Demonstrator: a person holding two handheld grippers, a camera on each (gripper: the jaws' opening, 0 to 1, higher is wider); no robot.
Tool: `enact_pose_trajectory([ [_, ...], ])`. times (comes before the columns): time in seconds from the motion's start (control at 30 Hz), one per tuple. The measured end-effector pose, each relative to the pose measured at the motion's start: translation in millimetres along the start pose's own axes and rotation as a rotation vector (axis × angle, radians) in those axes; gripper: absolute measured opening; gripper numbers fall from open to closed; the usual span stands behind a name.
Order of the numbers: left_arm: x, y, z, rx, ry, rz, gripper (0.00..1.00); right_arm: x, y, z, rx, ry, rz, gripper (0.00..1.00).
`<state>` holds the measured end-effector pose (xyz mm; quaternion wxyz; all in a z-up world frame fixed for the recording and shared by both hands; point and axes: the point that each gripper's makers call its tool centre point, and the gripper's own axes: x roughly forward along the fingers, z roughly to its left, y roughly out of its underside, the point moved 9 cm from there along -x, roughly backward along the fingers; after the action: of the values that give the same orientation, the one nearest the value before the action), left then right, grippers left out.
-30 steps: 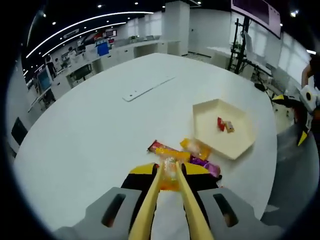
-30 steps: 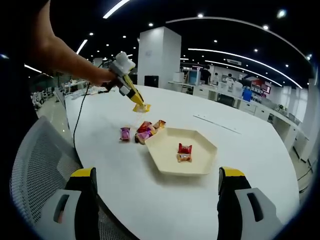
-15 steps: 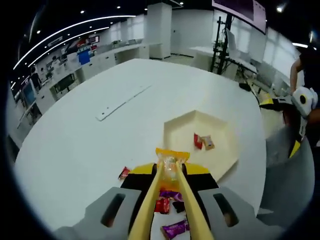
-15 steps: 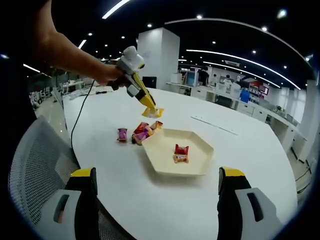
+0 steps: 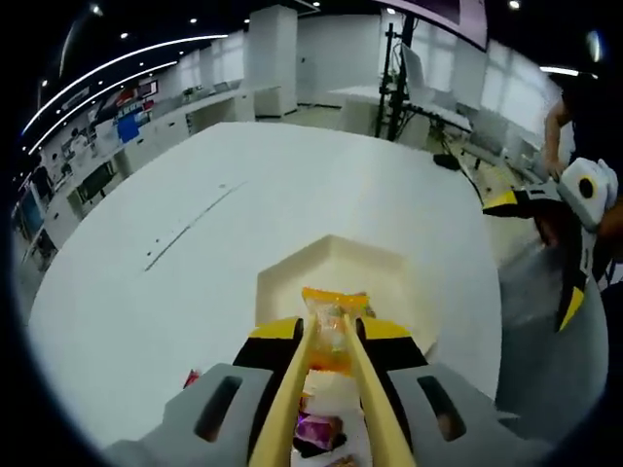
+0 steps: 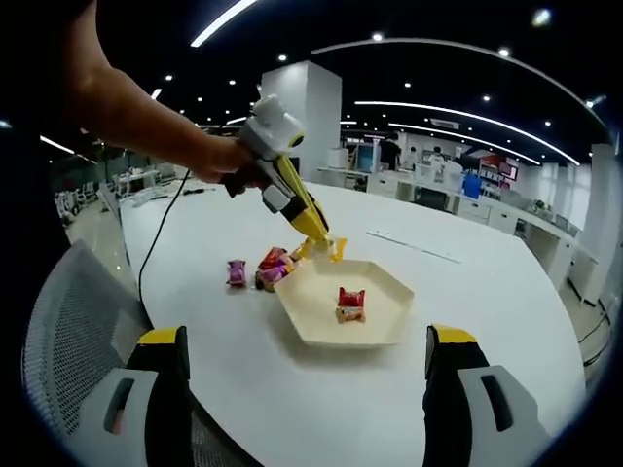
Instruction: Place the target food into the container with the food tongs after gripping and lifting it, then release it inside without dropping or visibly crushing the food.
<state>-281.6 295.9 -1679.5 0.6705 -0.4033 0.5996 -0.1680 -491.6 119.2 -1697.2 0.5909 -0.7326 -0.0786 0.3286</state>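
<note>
While the left gripper is clamping yellow tongs on an orange snack packet, the packet is hanging just above the near rim of the hexagonal tray; right gripper fingers are standing wide, idle.

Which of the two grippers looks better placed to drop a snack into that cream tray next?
The left gripper: its tongs already pinch an orange snack packet near the hexagonal tray rim. The right gripper is open, holds nothing, and sits back near the table edge.

tongs yellow | packet orange | tray cream | table white
</note>
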Motion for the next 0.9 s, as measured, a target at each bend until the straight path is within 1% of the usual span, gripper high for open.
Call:
enact_pose_trajectory([
  [0.03,1,-2.3,-0.7,0.046,-0.008,-0.007,0.18,0,0.1,0,0.001,-0.002,0.000,0.99],
  [0.07,2,-3.8,-3.6,0.053,0.001,-0.004,0.19,0,0.3,0,-0.005,0.000,0.001,0.99],
  [0.13,1,-6.0,-6.3,0.046,0.012,-0.007,0.19,0,0.7,0,-0.012,0.000,0.006,0.99],
  [0.17,0,-7.7,-7.6,0.061,0.014,-0.014,0.20,1,0.9,1,-0.016,-0.003,0.010,0.99],
  [0.23,0,-9.4,-6.7,0.055,0.025,-0.025,0.21,1,1.7,1,-0.018,-0.005,0.013,0.99],
  [0.43,-11,-12.6,-7.0,0.061,0.022,-0.045,0.21,1,1.6,1,-0.016,-0.004,0.012,0.99],
  [0.57,-22,-11.7,-6.4,0.067,0.028,-0.065,0.22,2,2.7,1,-0.017,-0.009,0.020,0.99],
  [0.63,-29,-10.0,-4.9,0.067,0.015,-0.068,0.22,2,3.1,1,-0.016,-0.011,0.023,0.99],
  [0.77,-49,-4.9,0.2,0.061,-0.006,-0.089,0.22,2,3.8,1,-0.016,-0.010,0.030,0.99],
  [0.83,-59,-1.0,3.5,0.043,-0.008,-0.096,0.22,2,3.6,1,-0.017,-0.013,0.028,0.99],
  [0.9,-69,4.0,6.1,0.041,-0.028,-0.102,0.22,2,3.6,1,-0.017,-0.015,0.028,0.99],
])
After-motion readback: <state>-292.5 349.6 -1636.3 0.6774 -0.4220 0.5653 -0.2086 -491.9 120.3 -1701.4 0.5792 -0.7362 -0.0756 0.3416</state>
